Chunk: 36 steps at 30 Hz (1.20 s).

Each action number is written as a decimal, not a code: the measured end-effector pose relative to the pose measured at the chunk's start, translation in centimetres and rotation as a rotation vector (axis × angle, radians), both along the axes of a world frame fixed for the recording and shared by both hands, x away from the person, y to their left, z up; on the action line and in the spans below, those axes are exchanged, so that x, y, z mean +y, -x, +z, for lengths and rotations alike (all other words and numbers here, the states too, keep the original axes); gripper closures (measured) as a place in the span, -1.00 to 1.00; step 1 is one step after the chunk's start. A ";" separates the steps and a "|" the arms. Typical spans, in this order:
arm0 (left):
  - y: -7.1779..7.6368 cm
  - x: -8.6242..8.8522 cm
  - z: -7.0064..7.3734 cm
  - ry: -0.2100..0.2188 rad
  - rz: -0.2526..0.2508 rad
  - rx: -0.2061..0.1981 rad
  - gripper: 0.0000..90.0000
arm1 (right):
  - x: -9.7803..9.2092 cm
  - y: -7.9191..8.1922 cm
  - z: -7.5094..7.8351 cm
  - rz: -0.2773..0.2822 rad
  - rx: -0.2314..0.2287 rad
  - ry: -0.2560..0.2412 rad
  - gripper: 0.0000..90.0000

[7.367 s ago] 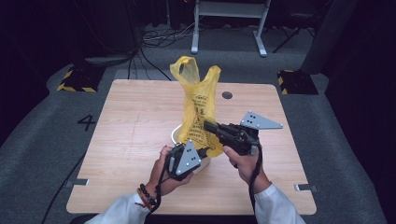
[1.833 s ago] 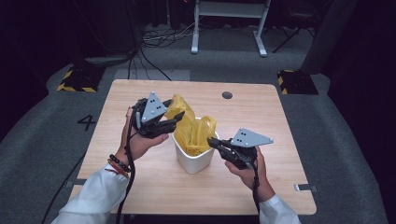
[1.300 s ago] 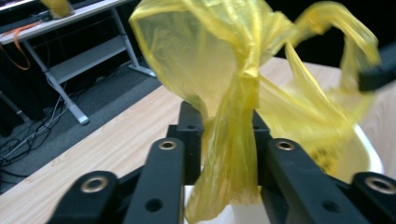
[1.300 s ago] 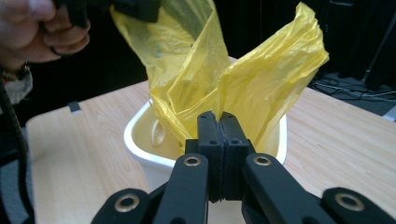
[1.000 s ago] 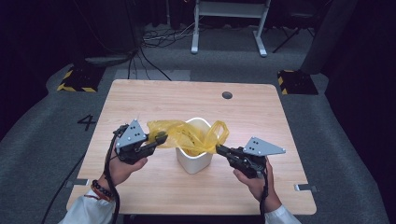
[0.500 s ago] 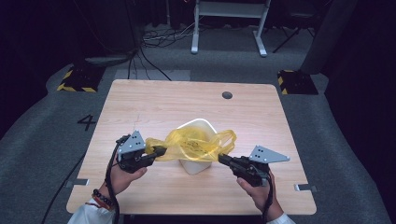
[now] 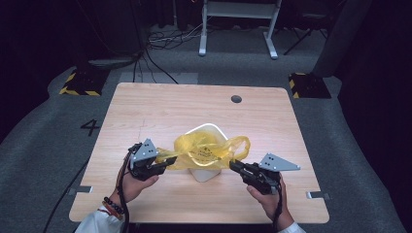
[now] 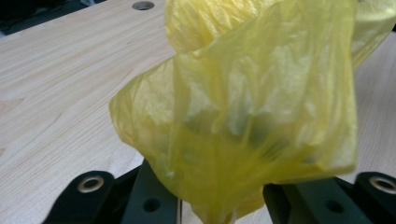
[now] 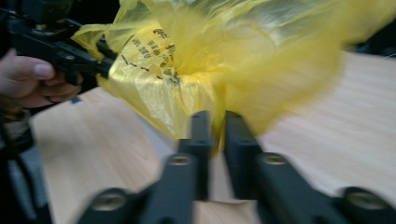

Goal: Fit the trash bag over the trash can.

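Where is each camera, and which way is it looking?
High view: above the person's side, looking forward and down at the table; both hands hold the left gripper and right gripper.
Left gripper view: rides the left gripper, looking along its jaws into the yellow bag.
Right gripper view: rides the right gripper, facing the bag and the person's other hand.
All three share the bag, stretched over the white bin.

Dim room. Light wood desk (image 7: 145, 111) on grey carpet (image 7: 43, 145); white frame (image 7: 238, 19) and cables (image 7: 165, 41) behind desk.
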<state>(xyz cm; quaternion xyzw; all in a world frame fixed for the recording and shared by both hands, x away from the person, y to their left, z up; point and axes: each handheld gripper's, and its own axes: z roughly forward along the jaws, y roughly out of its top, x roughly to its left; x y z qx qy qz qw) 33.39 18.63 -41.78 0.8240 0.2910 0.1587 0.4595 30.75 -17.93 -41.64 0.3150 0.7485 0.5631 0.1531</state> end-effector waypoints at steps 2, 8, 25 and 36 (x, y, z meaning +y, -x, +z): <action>0.1 -0.2 -0.1 -0.005 0.000 -0.008 0.72 | -0.2 0.5 0.6 -0.033 -0.028 0.027 0.27; 0.2 -0.6 -0.3 -0.014 -0.002 -0.014 0.72 | -1.9 1.6 2.8 -0.074 -0.051 -0.030 -0.19; -0.5 -1.2 -1.2 -0.088 -0.001 -0.013 0.76 | -1.9 -1.8 4.9 -0.148 -0.040 0.139 0.82; -1.2 -1.0 -2.0 -0.088 0.029 0.000 0.27 | -1.0 -6.3 0.9 -0.162 0.033 0.172 0.95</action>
